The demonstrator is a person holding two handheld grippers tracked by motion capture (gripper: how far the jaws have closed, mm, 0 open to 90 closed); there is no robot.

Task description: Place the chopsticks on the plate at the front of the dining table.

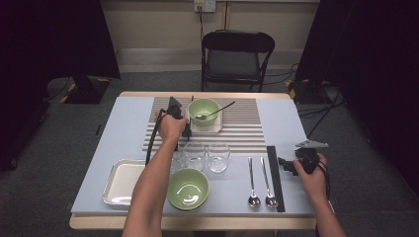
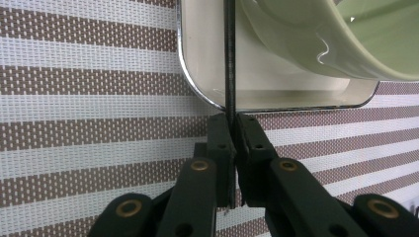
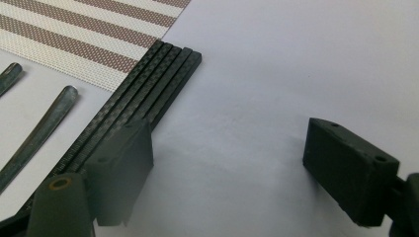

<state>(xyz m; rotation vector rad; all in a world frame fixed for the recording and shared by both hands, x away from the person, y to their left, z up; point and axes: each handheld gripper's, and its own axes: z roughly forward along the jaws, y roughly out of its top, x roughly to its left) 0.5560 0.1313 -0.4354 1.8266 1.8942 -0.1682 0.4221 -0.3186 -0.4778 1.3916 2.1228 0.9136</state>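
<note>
Our left tool [image 2: 232, 148] is pressed together on a thin black chopstick [image 2: 229, 59], which we pinch between the two jaws. In the left gripper view the chopstick runs straight up from the jaws and passes over the rounded corner of a small cream square plate [image 2: 207, 74]. This plate lies on the striped mat [image 2: 89, 98], and a green bowl [image 2: 346, 34] sits on it. In the high view our left hand [image 1: 171, 126] holds this tool just to the left of that bowl [image 1: 203, 109], at the far part of the counter [image 1: 123, 128]. A dark spoon [image 1: 217, 110] leans in the bowl, with its handle pointing to the right.

Our right tool [image 3: 227, 168] is spread wide and holds nothing. It hovers low over the bare counter, and its one jaw is just beside a bundle of black chopsticks [image 3: 143, 98]. In the high view this bundle [image 1: 274, 175] lies near the right edge, with two metal spoons [image 1: 260, 182] to its left.

Near us stand two glasses [image 1: 206, 156], a second green bowl [image 1: 188, 189] and a white tray [image 1: 121, 180].
</note>
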